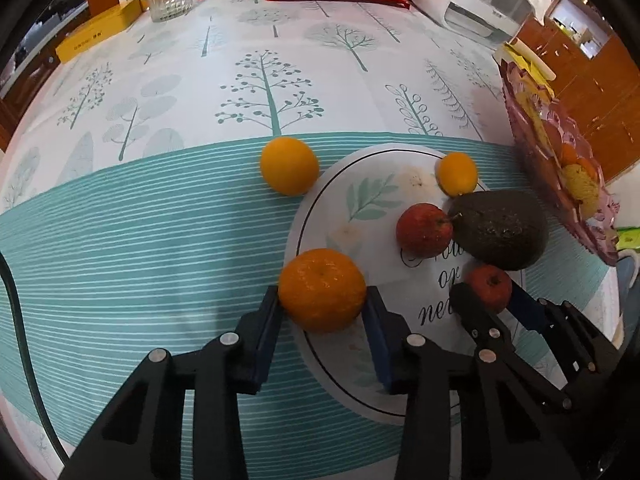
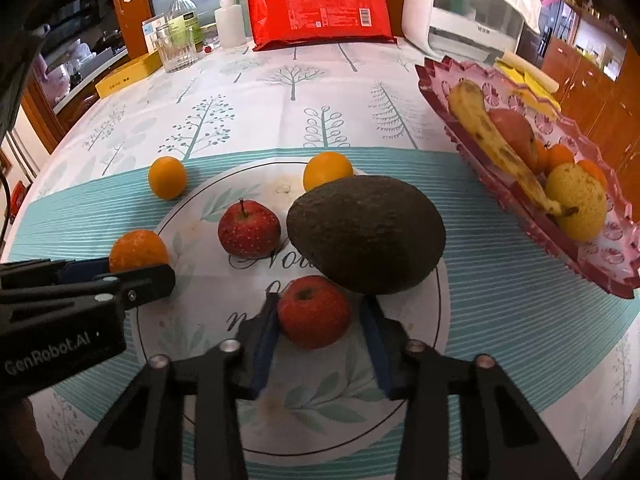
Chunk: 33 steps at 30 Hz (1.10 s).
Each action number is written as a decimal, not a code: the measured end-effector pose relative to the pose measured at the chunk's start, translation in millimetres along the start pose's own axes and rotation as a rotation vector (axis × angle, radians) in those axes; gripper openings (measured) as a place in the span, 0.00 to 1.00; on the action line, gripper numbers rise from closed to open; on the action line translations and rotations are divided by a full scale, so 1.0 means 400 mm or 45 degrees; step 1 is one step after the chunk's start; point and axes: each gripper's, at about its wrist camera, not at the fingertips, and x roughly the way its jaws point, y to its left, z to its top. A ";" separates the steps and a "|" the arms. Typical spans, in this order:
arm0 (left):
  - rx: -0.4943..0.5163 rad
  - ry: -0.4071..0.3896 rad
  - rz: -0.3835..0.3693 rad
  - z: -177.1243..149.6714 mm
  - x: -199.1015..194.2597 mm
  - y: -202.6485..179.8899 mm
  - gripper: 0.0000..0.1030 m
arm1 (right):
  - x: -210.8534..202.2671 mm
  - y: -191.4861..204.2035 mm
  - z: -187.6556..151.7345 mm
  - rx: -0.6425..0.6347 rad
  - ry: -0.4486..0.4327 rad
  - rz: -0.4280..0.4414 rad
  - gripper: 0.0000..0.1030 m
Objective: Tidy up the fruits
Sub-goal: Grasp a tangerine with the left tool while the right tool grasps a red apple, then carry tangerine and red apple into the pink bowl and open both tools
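My left gripper (image 1: 322, 300) is shut on a rough-skinned tangerine (image 1: 322, 290) at the left rim of the round white mat (image 1: 360, 208). My right gripper (image 2: 316, 312) has its pads around a small red apple (image 2: 314, 312) on the mat; the left pad touches it, a narrow gap shows at the right pad. A dark avocado (image 2: 366, 234) lies just beyond this apple. A second red apple (image 2: 249, 229) and a small orange (image 2: 328, 170) also sit on the mat. Another orange (image 2: 167, 177) lies on the cloth to the left.
A pink fruit tray (image 2: 600, 272) at the right holds a banana (image 2: 492, 136), a yellow pear and several small fruits. A red packet (image 2: 320, 10), a glass (image 2: 176, 50), bottles, a yellow box and a white appliance (image 2: 464, 12) stand along the far edge.
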 end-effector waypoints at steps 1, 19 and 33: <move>0.002 -0.001 0.000 0.000 0.000 -0.001 0.38 | -0.001 0.000 -0.002 -0.004 -0.002 -0.002 0.32; -0.037 -0.060 -0.004 -0.017 -0.114 0.036 0.37 | -0.101 0.040 -0.011 -0.072 -0.051 0.163 0.32; 0.055 -0.253 0.029 0.027 -0.294 -0.102 0.37 | -0.304 -0.043 0.058 -0.079 -0.250 0.204 0.32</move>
